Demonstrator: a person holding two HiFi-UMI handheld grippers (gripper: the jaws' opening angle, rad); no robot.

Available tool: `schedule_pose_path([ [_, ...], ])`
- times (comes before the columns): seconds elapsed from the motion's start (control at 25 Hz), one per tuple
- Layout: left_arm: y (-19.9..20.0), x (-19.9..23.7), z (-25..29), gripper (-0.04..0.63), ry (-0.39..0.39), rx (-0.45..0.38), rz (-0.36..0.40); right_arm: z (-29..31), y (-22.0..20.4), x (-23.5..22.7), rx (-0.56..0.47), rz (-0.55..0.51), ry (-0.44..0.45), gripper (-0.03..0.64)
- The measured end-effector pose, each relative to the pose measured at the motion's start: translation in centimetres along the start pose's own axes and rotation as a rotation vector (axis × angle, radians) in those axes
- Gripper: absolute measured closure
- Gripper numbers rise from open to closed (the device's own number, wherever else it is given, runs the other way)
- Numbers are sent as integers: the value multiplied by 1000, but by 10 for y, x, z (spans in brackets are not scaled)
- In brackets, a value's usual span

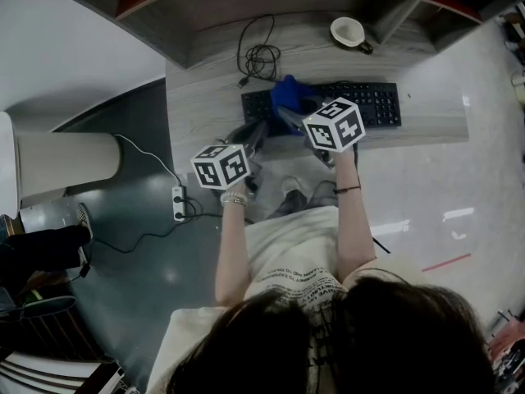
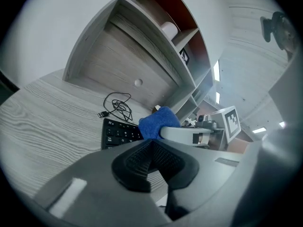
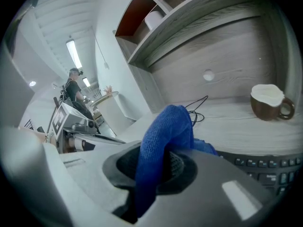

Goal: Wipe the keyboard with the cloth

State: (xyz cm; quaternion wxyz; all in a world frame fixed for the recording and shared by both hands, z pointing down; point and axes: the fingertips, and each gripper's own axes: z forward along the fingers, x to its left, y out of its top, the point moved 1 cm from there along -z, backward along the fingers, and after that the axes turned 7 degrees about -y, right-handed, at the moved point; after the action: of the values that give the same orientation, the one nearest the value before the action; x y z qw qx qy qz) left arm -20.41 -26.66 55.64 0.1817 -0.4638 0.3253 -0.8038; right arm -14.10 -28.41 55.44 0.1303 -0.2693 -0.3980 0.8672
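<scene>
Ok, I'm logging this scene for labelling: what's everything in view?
desk: one, grey wood, centre of head view
keyboard: one, black, on desk, near front
cloth: one, blue, in right tool, over keyboard's left part
cable: one, black, coiled behind keyboard
cup: one, brown, white inside, desk's back right
power strip: one, white, floor left of desk
left tool: one, grey, jaws shut, empty, at desk's front edge
right tool: one, grey, shut on cloth

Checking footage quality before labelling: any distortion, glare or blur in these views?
Head view: sharp, with glare streaks on the floor. Left gripper view: heavy fisheye, dark corners, keyboard clear. Right gripper view: same fisheye bending the shelves; cloth slightly soft.
</scene>
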Motion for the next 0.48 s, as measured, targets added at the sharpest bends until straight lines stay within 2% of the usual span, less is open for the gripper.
schedule_pose_path([
  [0.48, 1, 13, -23, 589, 37, -29, -9, 16, 1, 20, 7, -16, 29, 558],
])
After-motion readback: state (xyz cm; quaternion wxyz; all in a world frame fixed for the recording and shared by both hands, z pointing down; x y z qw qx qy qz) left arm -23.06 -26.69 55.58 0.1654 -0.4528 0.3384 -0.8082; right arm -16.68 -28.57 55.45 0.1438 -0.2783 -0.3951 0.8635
